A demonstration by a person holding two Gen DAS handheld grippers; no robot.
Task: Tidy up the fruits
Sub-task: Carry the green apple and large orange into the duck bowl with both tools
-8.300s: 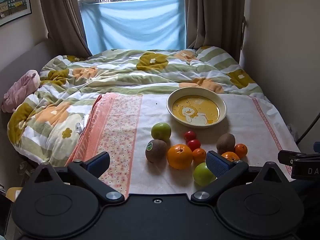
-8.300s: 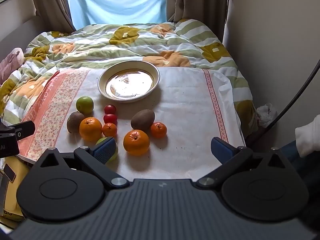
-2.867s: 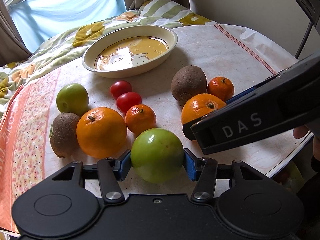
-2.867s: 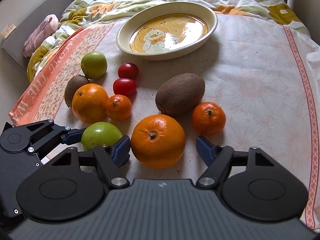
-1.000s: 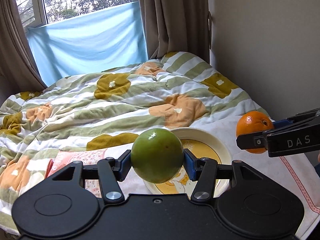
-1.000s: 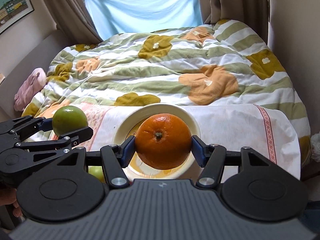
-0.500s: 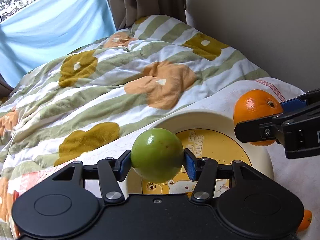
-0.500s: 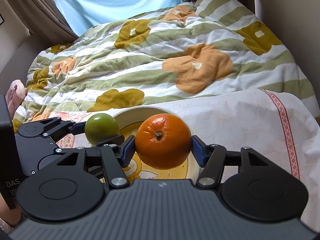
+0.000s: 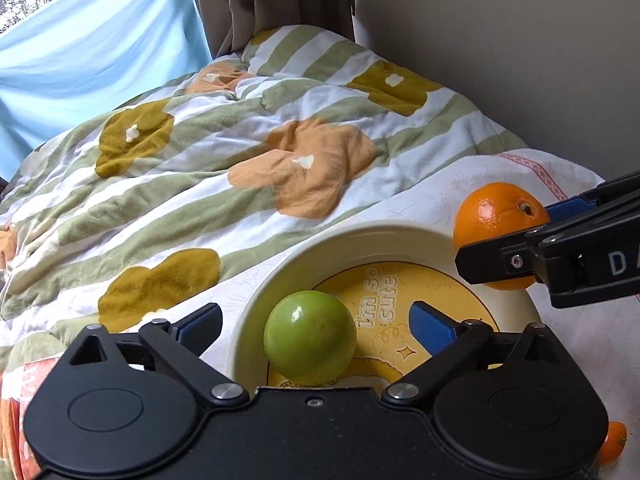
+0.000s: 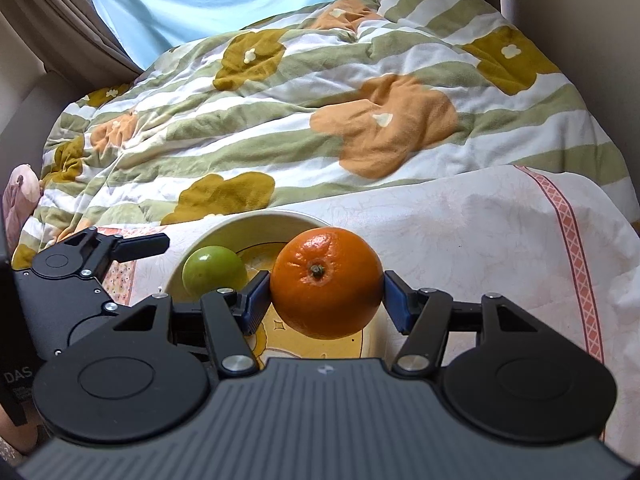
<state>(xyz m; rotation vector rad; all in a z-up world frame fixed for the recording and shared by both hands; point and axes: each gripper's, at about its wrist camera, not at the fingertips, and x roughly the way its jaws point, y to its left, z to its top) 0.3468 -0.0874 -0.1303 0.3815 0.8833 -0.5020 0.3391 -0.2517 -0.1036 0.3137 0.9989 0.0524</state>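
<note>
A green apple [image 9: 310, 338] lies in the cream plate [image 9: 360, 240] with a yellow cartoon centre, between the spread fingers of my left gripper [image 9: 316, 322], which is open and not touching it. The apple also shows in the right wrist view [image 10: 214, 270], inside the plate [image 10: 256, 220]. My right gripper [image 10: 326, 294] is shut on a large orange [image 10: 326, 282] and holds it over the plate's right side. In the left wrist view the orange [image 9: 494, 216] hangs above the plate's far right rim.
The plate stands on a white cloth with a pink border [image 10: 480, 240] laid on a bed with a flowered quilt [image 10: 320, 100]. A small orange fruit [image 9: 614, 442] lies at the lower right. A wall [image 9: 500, 40] runs along the right.
My left gripper has opened and let the green apple go into the plate. My right gripper with the orange has moved lower over the plate.
</note>
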